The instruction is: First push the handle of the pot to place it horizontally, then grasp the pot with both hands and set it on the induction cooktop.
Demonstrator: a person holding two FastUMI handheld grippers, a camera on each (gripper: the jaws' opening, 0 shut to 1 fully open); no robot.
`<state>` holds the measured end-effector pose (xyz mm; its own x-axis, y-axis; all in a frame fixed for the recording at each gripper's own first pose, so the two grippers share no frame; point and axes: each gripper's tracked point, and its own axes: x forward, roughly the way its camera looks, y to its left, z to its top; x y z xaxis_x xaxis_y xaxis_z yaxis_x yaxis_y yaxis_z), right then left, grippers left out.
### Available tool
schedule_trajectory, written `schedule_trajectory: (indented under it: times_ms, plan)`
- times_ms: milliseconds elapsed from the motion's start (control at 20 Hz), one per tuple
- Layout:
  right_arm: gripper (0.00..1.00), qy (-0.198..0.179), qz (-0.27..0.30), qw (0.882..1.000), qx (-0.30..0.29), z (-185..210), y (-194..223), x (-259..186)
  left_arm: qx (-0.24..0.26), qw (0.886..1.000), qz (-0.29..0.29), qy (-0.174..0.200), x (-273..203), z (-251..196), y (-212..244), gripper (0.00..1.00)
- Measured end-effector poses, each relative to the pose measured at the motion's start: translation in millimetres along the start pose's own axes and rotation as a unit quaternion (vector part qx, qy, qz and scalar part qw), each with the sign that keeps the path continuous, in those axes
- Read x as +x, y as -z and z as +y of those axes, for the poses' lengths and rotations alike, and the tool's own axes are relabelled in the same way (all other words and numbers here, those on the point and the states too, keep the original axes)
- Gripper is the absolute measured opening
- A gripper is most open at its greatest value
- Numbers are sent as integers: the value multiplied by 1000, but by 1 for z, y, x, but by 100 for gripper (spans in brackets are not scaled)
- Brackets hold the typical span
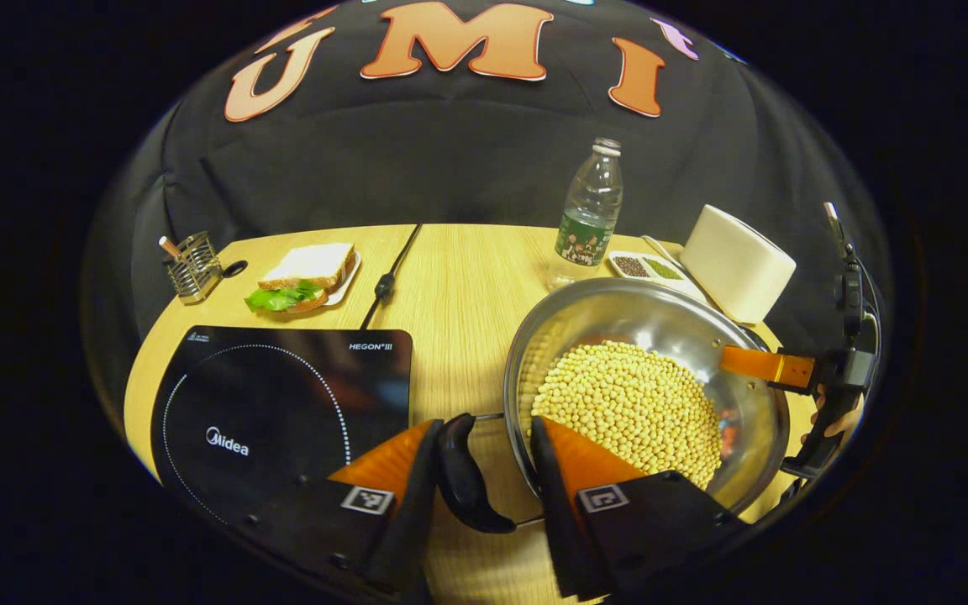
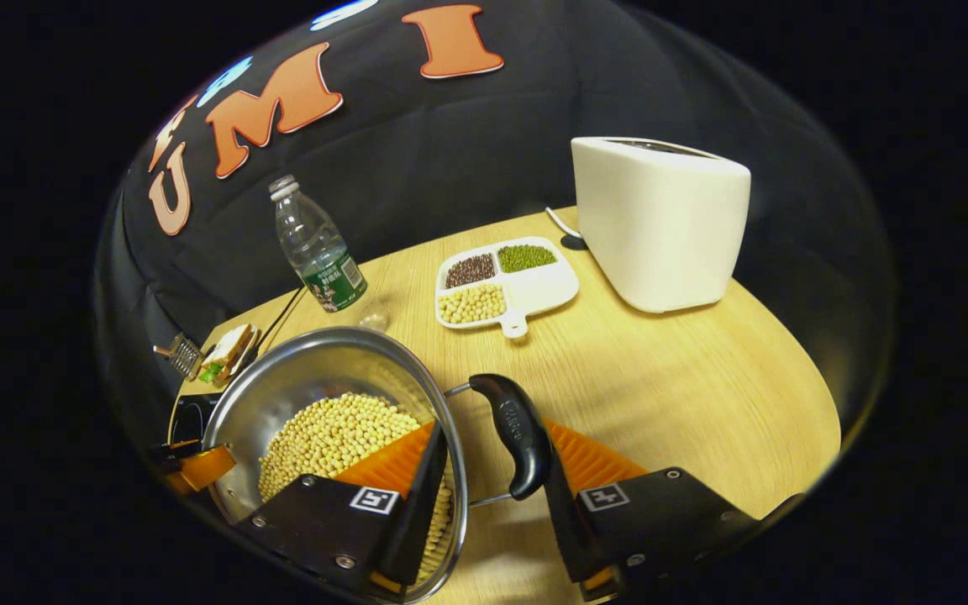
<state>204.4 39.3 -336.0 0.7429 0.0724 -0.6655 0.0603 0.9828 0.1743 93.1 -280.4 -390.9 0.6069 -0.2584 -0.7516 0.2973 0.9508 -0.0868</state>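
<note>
The steel pot [image 1: 669, 319] is gleaming silver, holding pale yellow soybeans [image 1: 631, 403], and its side handle [image 1: 467, 475] is showing glossy black. The induction cooktop [image 1: 274, 412] is lying black with a white dotted ring. Orange ribbed fingers [image 2: 589, 458] are fronting black gripper bodies bearing black-and-white square markers. The toaster [image 2: 660, 223] is looking cream; the divided dish [image 2: 505, 281] is showing white with dark red, green and yellow beans. The table [image 2: 686, 395] is showing light wood grain.
</note>
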Motion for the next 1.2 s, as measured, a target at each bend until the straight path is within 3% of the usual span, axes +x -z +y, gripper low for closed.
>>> schedule_trajectory:
  times_ms: [100,250,300,350,500,550,700,1200]
  plan:
    - [52,0,-3,1000,22,4,-4,-7,-1,1000,-4,-6,2,2,-2,61]
    - [50,3,-27,999,20,6,-20,-29,0,1000,-22,3,-17,3,-21,58]
    - [44,3,-34,999,18,10,-26,-39,-2,1000,-29,5,-24,4,-28,58]
    - [49,2,-41,999,19,14,-33,-48,-5,999,-33,7,-32,6,-36,58]
    - [49,-8,-54,998,14,36,-46,-63,-11,999,-43,6,-52,24,-49,58]
    - [44,-12,-56,998,13,46,-48,-67,-12,999,-44,3,-60,33,-54,58]
    - [49,-29,-57,998,16,76,-54,-82,-11,998,-62,-13,-83,60,-65,57]
    - [49,-77,-38,996,8,198,-35,-97,-35,994,-70,-70,-139,176,-63,57]
